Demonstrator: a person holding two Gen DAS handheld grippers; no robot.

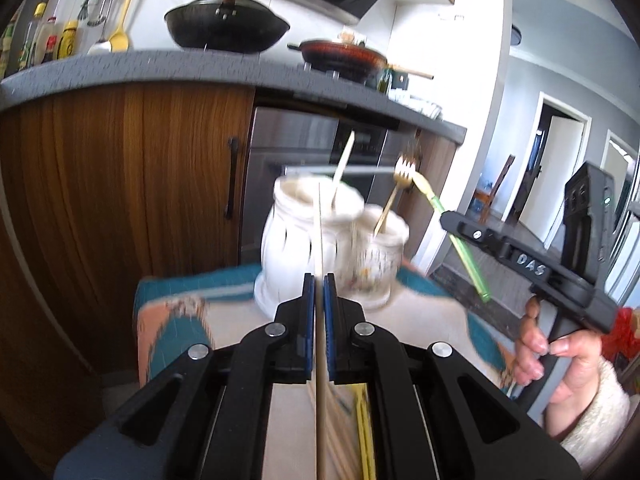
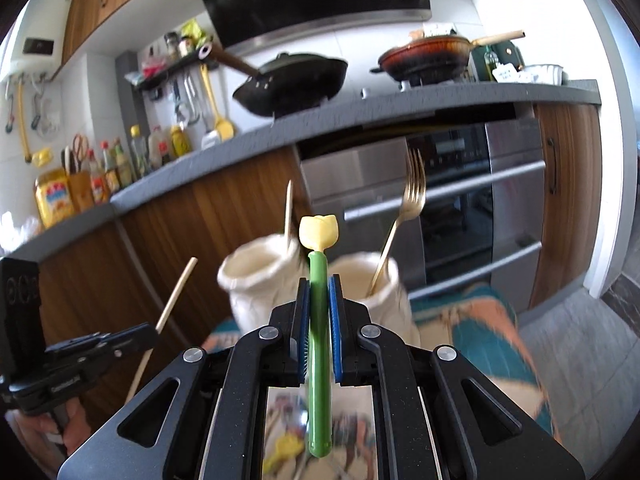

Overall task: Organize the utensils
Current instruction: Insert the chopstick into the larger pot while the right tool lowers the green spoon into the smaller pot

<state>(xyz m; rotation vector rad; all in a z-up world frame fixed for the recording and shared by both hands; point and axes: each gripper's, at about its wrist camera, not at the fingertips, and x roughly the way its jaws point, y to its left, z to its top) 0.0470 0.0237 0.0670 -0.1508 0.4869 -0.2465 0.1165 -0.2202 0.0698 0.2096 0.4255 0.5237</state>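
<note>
Your left tongs (image 1: 319,288) are clamped on a single pale wooden chopstick (image 1: 319,240), which runs up between the blue pads (image 1: 308,300) and crosses in front of the two white holders on the patterned table (image 1: 172,312). Left to right, the taller white ribbed jar (image 1: 288,240) holds one wooden stick (image 1: 344,168) leaning out of its mouth, and the shorter white cup (image 1: 380,264), touching its right side, holds a gold fork (image 1: 394,196), tines up. More pale chopsticks and some yellow pieces lie blurred on the table below your tongs. Further right, your right tongs (image 2: 318,292) are shut tight on a green-handled utensil (image 2: 319,340) with a yellow tulip-shaped head (image 2: 319,232), held in the air beside the cup's rim. Your right hand (image 1: 560,356), in a cream sleeve, grips that tool's handle. Behind, a grey kitchen counter (image 1: 160,68) carries a black wok (image 1: 227,24) and a reddish pan (image 1: 344,56).
</note>
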